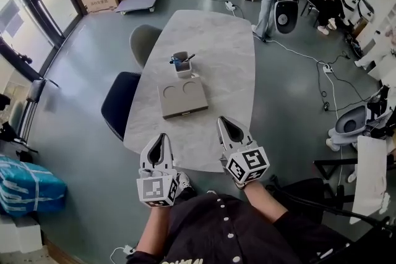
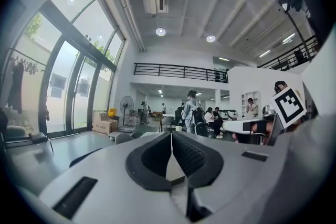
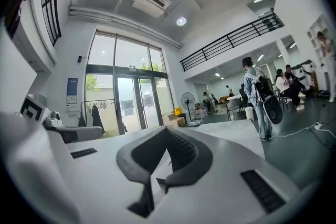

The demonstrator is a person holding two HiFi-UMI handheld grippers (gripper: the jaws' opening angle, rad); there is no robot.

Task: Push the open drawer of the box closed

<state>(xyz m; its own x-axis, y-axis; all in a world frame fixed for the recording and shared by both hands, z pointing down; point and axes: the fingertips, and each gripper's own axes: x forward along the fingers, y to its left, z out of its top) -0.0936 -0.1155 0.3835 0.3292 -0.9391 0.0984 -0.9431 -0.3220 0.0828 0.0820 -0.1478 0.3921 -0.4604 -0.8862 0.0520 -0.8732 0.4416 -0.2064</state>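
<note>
1. The box [image 1: 181, 97] lies flat near the middle of the surface [image 1: 216, 59], ahead of both grippers and well apart from them. A thin strip with a small tab is seen along its near edge. This is judged to be the drawer front, but how far it stands out cannot be told.
2. The left gripper [image 1: 162, 136] and the right gripper [image 1: 223, 121] are held over the near edge of the surface. The fingers of each are clenched tip to tip, and nothing is held between them.
3. The box may slide as a whole. It looks light and lies loose on a smooth top, so a push on the drawer front could carry the body along unless the far side is braced.
4. The cup [image 1: 182, 68] just beyond the box could then be struck and tipped, and its contents spilled across the surface.
5. The drawer may be skewed and jammed if it is pushed near one corner and not at the middle.
6. Closed tips may slip off so thin a front if they are brought in too high.
7. The cup is seen to hold a few dark, pen-like things and something blue.
8. Two round recesses in the top of the box appear empty. The inside of the drawer is not shown.
</note>
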